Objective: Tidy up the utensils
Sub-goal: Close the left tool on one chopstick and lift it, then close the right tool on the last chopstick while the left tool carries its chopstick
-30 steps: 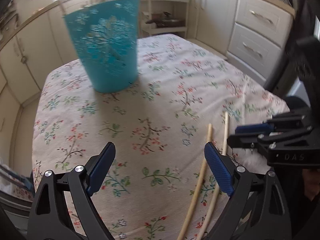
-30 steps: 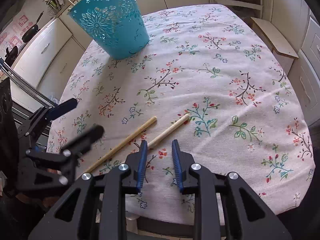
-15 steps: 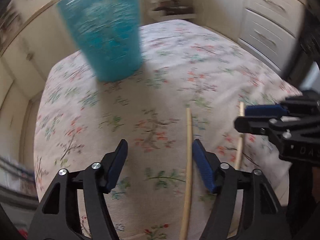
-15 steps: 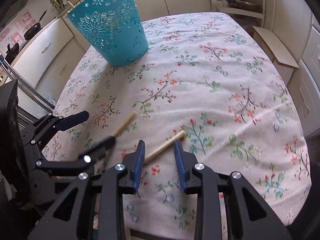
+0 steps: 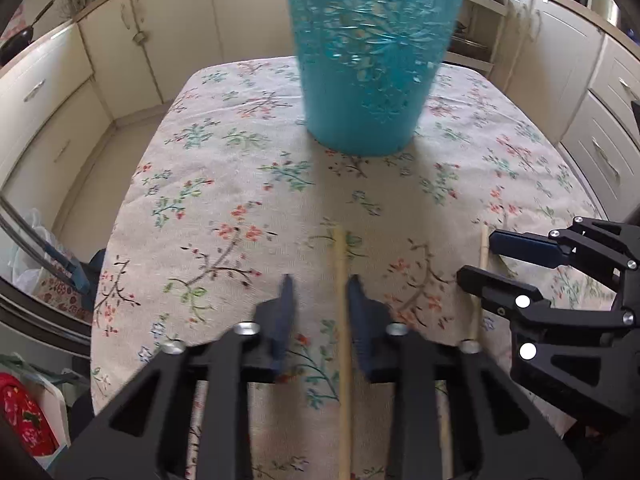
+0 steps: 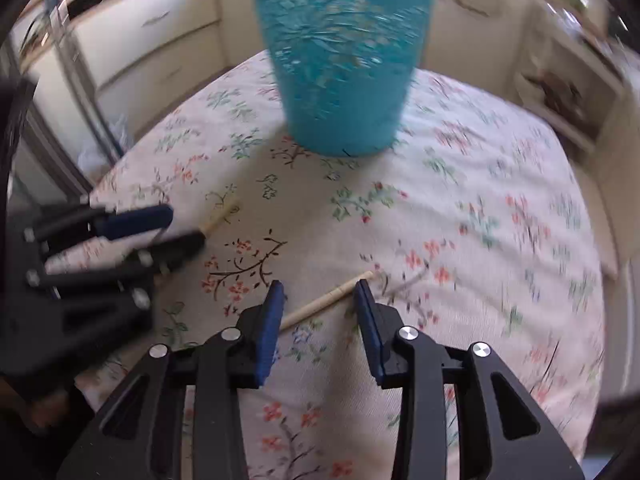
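Turquoise plastic, pierced with a lacy flower pattern, makes up the tall basket (image 5: 372, 60) standing at the far middle of the counter (image 5: 224, 184), which is covered by a cream cloth printed with small flowers. Its rim is cut off by the top edge of both views, and motion blur smears the pattern, so nothing inside can be made out.

Two thin pale wooden sticks lie on the near part of the cloth. In the left wrist view the left wooden stick (image 5: 342, 320) runs from near the middle of the cloth toward the camera and passes between the blue pads of the left tool (image 5: 318, 300). That tool's jaws are closing, with a clear gap on the left side; the right pad lies right against the stick, though blur hides whether it presses. The stick's near end is cut off by the bottom edge.

The right wooden stick (image 6: 328, 300) lies at a slant, its far tip just beside the right pad of the right tool (image 6: 318, 304). Those jaws are opening, with the stick crossing between them, not gripped. Its near end is hidden behind the left finger.

Cream cabinets (image 5: 80, 80) ring the counter.
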Available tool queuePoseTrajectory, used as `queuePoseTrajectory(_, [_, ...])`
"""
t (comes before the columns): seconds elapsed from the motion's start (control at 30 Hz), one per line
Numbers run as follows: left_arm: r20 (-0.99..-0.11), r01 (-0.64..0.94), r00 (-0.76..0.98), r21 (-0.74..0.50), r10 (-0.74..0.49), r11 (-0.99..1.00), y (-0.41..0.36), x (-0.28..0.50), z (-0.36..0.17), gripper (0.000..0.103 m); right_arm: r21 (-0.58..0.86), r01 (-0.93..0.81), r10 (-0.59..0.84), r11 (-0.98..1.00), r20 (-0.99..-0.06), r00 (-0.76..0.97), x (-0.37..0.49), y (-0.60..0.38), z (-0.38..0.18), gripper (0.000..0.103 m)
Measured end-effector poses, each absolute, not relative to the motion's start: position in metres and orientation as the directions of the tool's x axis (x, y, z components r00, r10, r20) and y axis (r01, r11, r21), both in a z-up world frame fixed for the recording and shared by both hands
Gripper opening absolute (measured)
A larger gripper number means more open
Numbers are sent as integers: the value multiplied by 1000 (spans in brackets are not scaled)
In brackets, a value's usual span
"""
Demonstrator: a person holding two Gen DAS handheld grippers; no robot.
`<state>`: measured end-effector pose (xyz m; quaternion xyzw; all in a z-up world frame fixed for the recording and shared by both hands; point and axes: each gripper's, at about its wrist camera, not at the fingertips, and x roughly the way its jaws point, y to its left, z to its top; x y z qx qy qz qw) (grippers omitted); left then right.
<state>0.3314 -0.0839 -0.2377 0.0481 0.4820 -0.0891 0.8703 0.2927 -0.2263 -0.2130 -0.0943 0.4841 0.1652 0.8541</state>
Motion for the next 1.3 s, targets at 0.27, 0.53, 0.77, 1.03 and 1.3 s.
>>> queuePoseTrajectory(0.27, [-878,226,465,-6,-114,974,-73,345,-237,10,60,-296,181,953,-898,401,312,-256,-210,34])
queuePoseTrajectory(0.53, [-886,279,448,13,-118,960,-81,354,-236,5,51,-324,189,945,-892,410,302,-240,-210,16])
queuePoseTrajectory(0.77, [-857,177,442,-205,-264,963,-42,354,-237,5,183,-151,228,972,-894,387,291,-263,-196,30])
queuePoseTrajectory(1.03, [-725,176,540,-399,-427,900,-22,347,-199,5,64,-260,172,964,-892,418,290,-229,-210,14])
queuePoseTrajectory(1.3, [-478,263,717,-489,-508,832,-12,361,-92,5,70,-264,182,962,-885,429,301,-255,-209,6])
